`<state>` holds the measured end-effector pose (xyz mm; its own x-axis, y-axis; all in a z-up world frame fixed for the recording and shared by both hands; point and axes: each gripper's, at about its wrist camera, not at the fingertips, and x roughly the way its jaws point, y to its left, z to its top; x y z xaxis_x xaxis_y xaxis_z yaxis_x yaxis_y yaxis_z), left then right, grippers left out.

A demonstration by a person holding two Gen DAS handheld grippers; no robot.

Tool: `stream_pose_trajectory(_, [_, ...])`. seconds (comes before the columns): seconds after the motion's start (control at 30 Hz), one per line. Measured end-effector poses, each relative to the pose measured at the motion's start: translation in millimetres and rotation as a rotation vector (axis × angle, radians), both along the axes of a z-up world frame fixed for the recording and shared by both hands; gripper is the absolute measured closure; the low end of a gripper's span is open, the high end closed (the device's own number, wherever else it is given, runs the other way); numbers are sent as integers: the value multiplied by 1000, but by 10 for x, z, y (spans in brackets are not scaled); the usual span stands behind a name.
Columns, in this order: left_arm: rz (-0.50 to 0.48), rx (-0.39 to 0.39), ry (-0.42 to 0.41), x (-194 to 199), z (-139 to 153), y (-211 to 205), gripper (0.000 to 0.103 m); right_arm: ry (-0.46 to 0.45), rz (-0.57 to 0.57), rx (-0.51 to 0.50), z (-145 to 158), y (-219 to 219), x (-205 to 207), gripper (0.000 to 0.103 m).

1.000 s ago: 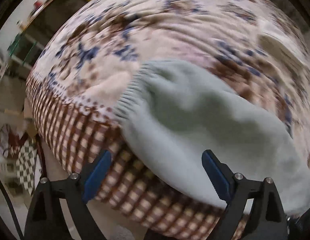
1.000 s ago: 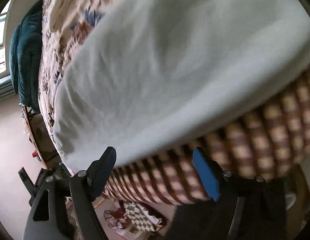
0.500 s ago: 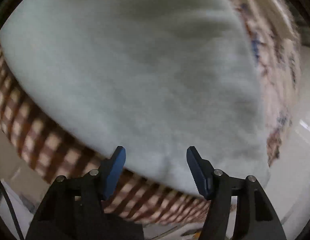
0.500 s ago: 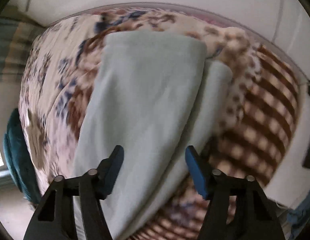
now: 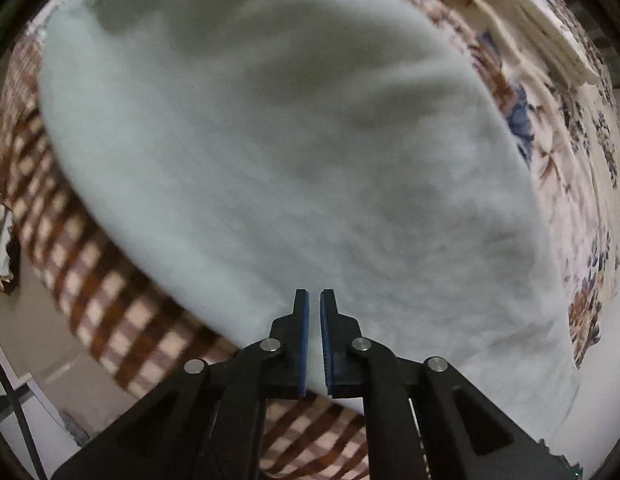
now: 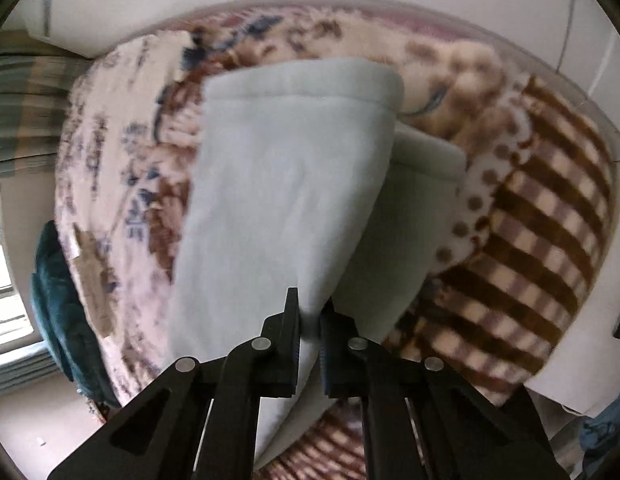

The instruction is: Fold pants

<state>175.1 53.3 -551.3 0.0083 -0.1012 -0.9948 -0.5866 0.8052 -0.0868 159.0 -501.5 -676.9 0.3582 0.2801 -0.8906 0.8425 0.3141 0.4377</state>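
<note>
Pale mint-green pants lie on a bed and fill most of the left wrist view. My left gripper is shut on their near edge, with fabric between the blue pads. In the right wrist view the pants run away from me as two overlapping legs, the upper leg lifted over the lower one. My right gripper is shut on a pinched fold of the upper leg.
The bed carries a floral blanket with a brown checked border hanging over its edge. A cream folded item lies at the far right. A dark teal cushion sits by a window. Floor lies below the bed edge.
Both grippers were open half a second ago and have closed on the pants. The left gripper has come in to the near edge; the right one has pinched a leg.
</note>
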Motion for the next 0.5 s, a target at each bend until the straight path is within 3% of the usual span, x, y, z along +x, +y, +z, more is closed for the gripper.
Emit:
stream_pose_trajectory(0.13, [-25, 13, -3, -68, 106, 12, 99, 6, 5, 21, 85, -28, -129, 94])
stream_pose_trajectory(0.2, [-17, -16, 16, -123, 46, 16, 98, 52, 36, 36, -113, -2, -121, 94])
stream_pose_trajectory(0.3, [39, -114, 34, -239, -54, -90, 91, 164, 73, 83, -491, -24, -144, 80])
stream_pose_trajectory(0.37, [80, -176, 36, -308, -86, -144, 70, 143, 48, 114, -494, 32, -174, 73])
stream_pose_trajectory(0.43, [109, -218, 34, -381, -138, -221, 57, 112, 72, 109, -406, 167, -180, 54])
stream_pose_trajectory(0.5, [135, -233, 31, -392, -195, -301, 56, 87, 93, 132, -375, 351, -186, 52])
